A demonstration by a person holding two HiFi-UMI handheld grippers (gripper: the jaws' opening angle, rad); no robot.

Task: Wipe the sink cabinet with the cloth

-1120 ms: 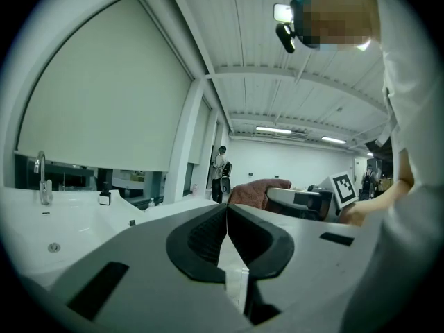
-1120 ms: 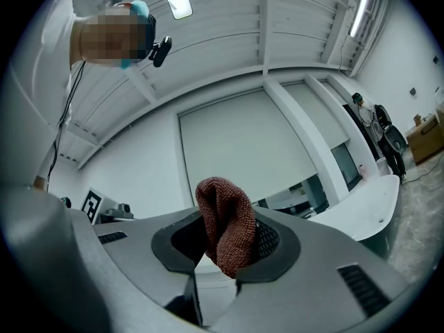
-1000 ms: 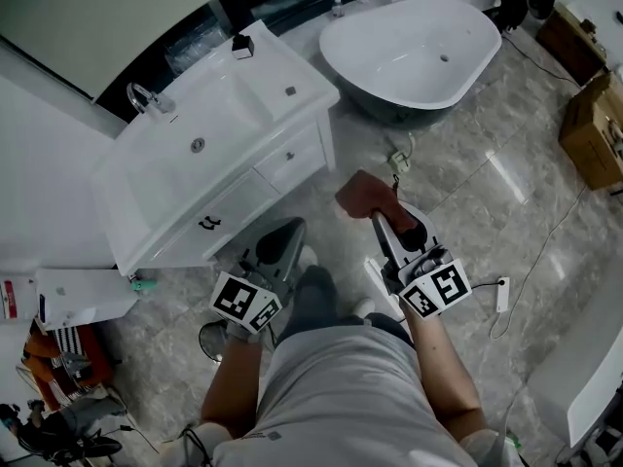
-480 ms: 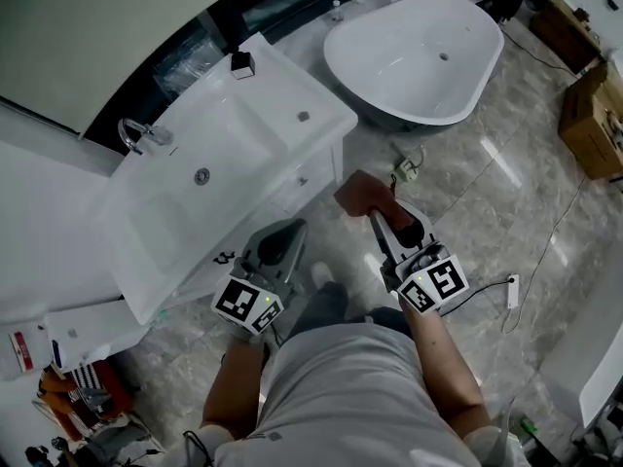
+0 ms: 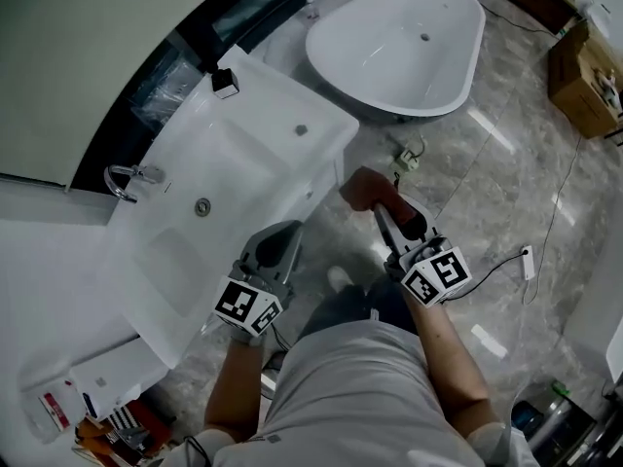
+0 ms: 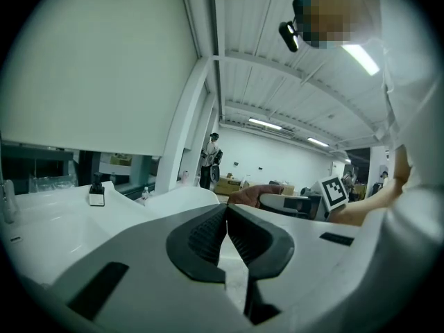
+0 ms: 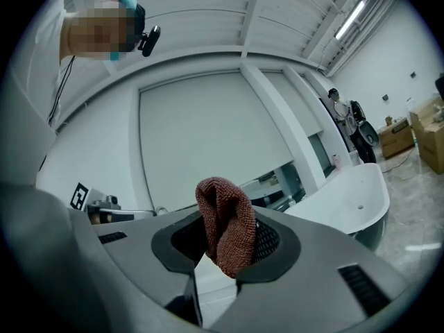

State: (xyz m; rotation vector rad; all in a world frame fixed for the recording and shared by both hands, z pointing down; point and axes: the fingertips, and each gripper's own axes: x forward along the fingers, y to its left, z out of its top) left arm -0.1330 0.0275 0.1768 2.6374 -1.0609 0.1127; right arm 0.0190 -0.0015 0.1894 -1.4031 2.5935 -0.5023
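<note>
Cloth (image 5: 366, 189) (image 7: 223, 224): brown, folded, pinched between jaws of right gripper (image 5: 378, 206). It is held off the sink cabinet (image 5: 255, 144), whose front edge lies at 9 o'clock of it. Left gripper (image 5: 280, 236) jaws are pressed together with nothing between, near that edge. Bathtub (image 5: 399, 37) at 12 o'clock. Bare floor (image 5: 506, 193) at 3 o'clock.

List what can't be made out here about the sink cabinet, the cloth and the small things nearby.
- Sink cabinet front: in the head view, almost wholly hidden under its own top and behind the left tongs.
- Cloth lower end: in the right gripper view, buried between the right tongs.
- Small black item on the cabinet's back corner: too small to identify in any view.
</note>
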